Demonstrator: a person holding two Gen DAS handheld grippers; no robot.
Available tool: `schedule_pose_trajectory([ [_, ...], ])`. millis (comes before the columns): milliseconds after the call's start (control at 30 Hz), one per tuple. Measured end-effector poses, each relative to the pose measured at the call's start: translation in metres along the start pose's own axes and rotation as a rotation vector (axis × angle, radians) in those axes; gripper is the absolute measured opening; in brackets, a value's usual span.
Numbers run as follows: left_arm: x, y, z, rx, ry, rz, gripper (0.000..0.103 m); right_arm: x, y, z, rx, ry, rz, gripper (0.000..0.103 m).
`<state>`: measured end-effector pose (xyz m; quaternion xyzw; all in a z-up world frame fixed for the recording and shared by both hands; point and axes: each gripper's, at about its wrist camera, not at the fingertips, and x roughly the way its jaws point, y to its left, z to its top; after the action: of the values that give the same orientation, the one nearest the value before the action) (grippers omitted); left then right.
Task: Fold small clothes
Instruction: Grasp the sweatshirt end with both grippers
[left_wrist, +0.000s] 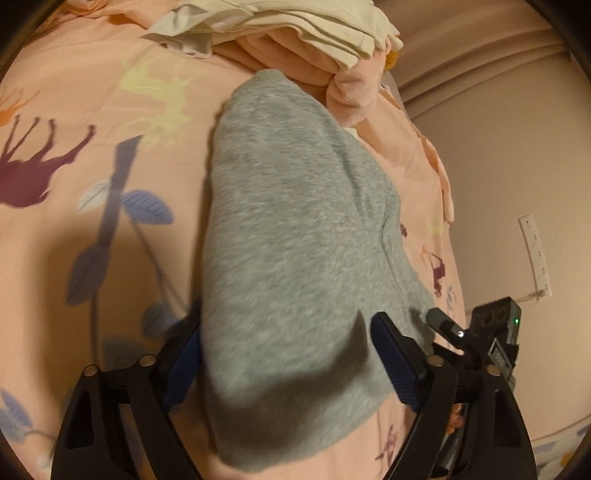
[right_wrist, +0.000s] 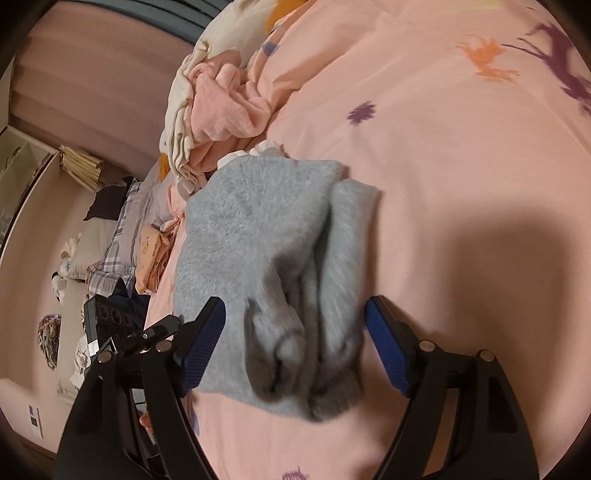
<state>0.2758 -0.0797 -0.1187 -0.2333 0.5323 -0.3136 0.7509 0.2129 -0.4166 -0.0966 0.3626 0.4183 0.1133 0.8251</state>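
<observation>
A grey fleece garment lies folded on the pink bed sheet, long and narrow in the left wrist view. My left gripper is open, its blue-padded fingers standing on either side of the garment's near end. In the right wrist view the same garment shows bunched folds at its near edge. My right gripper is open too, its blue pads straddling that bunched end without closing on it.
A pile of cream and pink clothes lies at the far end of the garment, also in the right wrist view. The bed edge and a wall with a white power strip are at the right. Clutter lies beside the bed.
</observation>
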Motion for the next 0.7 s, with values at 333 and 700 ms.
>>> schedule_pose_trajectory([
  [333, 0.018, -0.003, 0.018, 0.026, -0.016, -0.014, 0.094, 0.038, 0.018, 0.018, -0.079, 0.018, -0.013, 0.069],
  [700, 0.023, -0.005, 0.027, 0.05, -0.015, -0.016, 0.097, 0.054, 0.021, 0.025, -0.091, -0.001, -0.014, 0.045],
])
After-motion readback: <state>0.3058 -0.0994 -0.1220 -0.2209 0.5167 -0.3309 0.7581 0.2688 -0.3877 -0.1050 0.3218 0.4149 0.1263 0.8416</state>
